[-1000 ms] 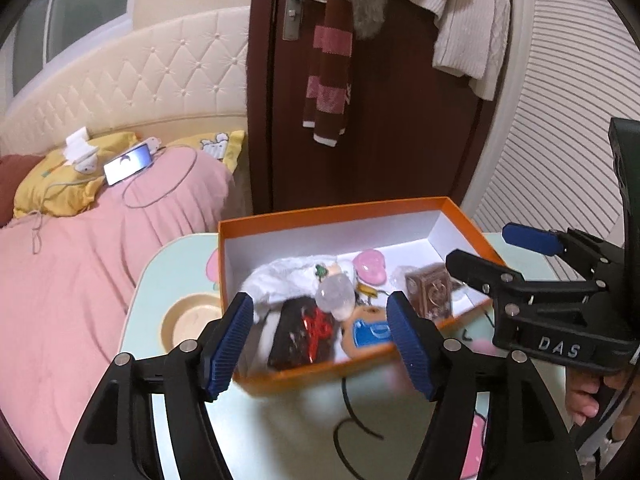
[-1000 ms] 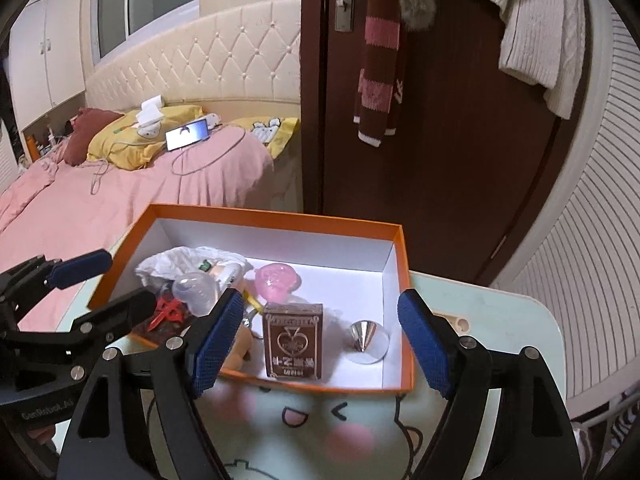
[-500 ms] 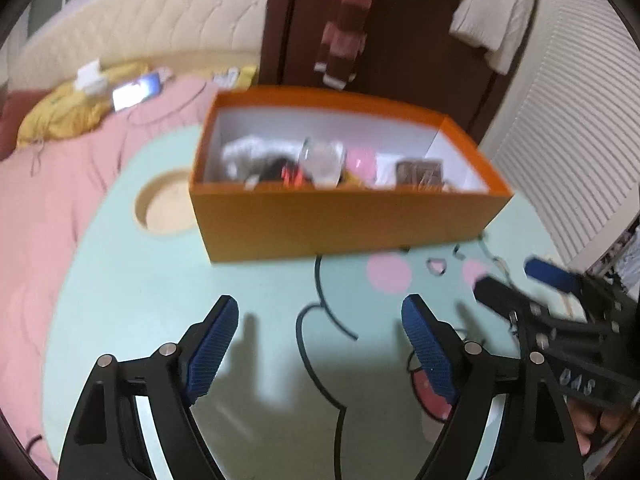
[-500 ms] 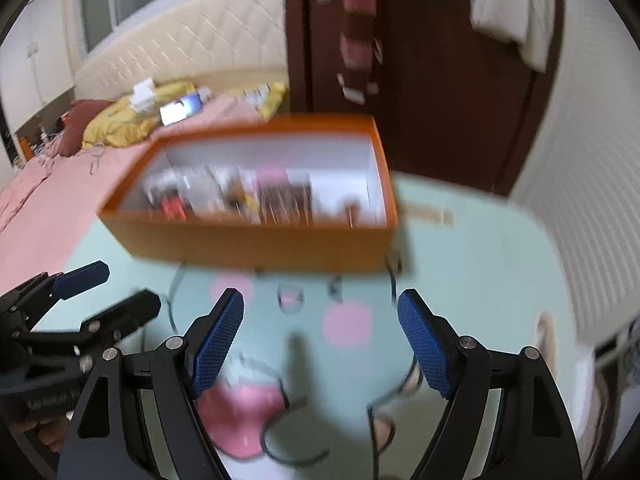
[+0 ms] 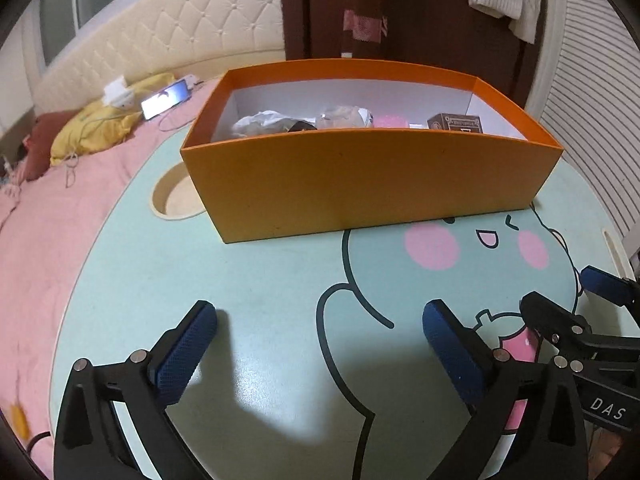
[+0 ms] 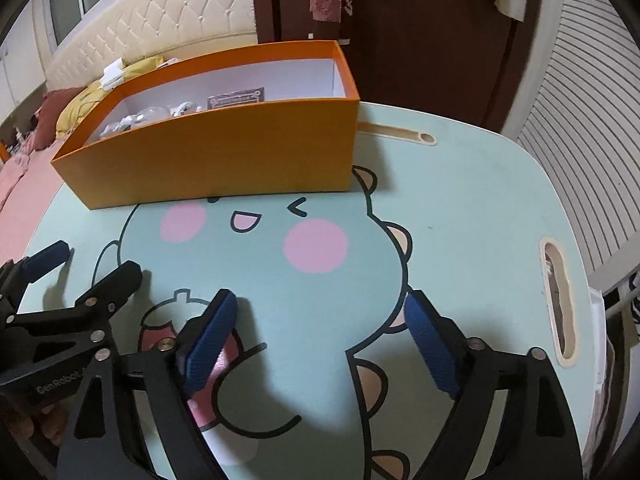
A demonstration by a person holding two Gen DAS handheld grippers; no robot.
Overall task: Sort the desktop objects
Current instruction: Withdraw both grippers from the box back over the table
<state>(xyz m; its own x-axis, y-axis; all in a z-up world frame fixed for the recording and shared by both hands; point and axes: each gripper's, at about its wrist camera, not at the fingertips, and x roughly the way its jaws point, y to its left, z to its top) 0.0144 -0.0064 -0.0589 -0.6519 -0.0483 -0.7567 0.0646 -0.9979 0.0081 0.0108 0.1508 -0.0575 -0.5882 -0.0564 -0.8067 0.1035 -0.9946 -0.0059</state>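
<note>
While both grippers are held wide and empty, the orange cardboard box (image 5: pixel 372 176) is found at twelve o'clock of the left gripper (image 5: pixel 320 344), long axis crosswise; the right gripper (image 6: pixel 316 340) is comparably near.

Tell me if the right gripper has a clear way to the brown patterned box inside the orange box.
Probably yes, from above. The right gripper is open and empty, with bare table ahead. The orange box wall blocks a level approach, so it must lift over to reach the brown box.
</note>
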